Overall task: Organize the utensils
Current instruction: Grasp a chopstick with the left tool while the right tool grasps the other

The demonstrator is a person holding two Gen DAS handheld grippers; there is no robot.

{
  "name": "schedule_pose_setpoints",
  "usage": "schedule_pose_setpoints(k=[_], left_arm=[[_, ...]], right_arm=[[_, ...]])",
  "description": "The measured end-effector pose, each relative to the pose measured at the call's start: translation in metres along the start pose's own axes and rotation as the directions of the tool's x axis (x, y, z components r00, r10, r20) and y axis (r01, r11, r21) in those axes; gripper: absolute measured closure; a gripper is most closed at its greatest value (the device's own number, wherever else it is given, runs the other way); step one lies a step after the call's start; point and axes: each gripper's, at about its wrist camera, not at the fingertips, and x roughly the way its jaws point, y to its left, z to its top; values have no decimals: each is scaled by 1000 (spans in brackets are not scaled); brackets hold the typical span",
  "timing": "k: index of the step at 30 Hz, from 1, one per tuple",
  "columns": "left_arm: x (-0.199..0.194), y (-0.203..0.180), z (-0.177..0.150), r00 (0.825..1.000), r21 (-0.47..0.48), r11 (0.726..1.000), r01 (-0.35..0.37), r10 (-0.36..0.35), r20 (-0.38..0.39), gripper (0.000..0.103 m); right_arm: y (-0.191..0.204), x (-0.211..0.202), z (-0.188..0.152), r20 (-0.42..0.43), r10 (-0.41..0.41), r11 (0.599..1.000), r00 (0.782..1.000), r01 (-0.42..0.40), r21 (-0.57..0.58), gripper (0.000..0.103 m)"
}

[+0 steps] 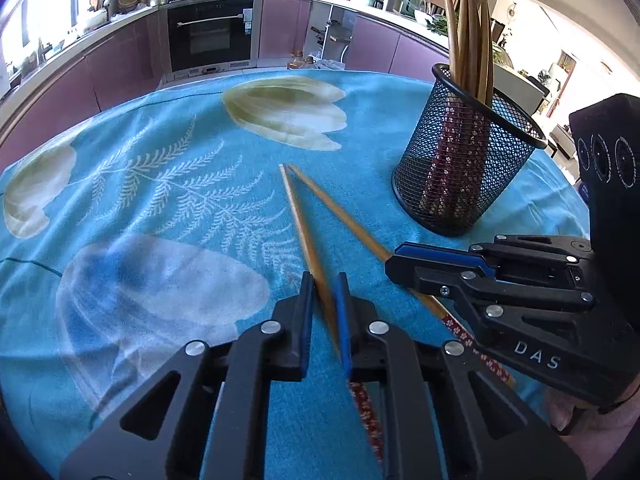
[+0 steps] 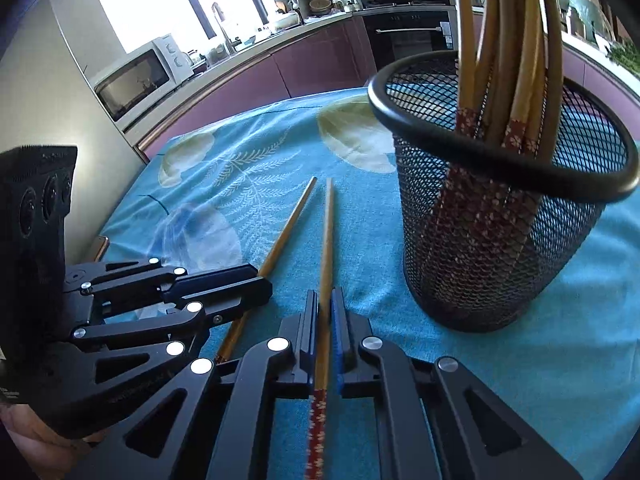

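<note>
Two hand-held grippers meet low over a blue floral cloth on the worktop, each pinching one chopstick. On the left, the left hand-held gripper clamps the left chopstick near its red patterned end, tip pointing away. Beside it, the right hand-held gripper pinches the right chopstick the same way, the two tips nearly touching. Farther right stands a black mesh holder with more chopsticks upright inside.
</note>
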Motion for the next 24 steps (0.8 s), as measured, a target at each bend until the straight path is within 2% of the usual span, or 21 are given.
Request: schedule_pose_setpoints(k=[11, 16, 24], left_arm=[[-10, -4, -14, 1000, -21, 1000, 14, -14, -5, 95], [-12, -8, -20, 1000, -7, 1000, 17, -17, -20, 95], [-5, -12, -11, 1000, 31, 1000, -3, 3, -23, 88]], right_arm=[[5, -12, -7, -4, 36, 999, 999, -36, -21, 97], [7, -8, -12, -27, 12, 999, 1000, -14, -40, 96], [15, -5, -13, -11, -39, 994, 999, 38, -102, 96]])
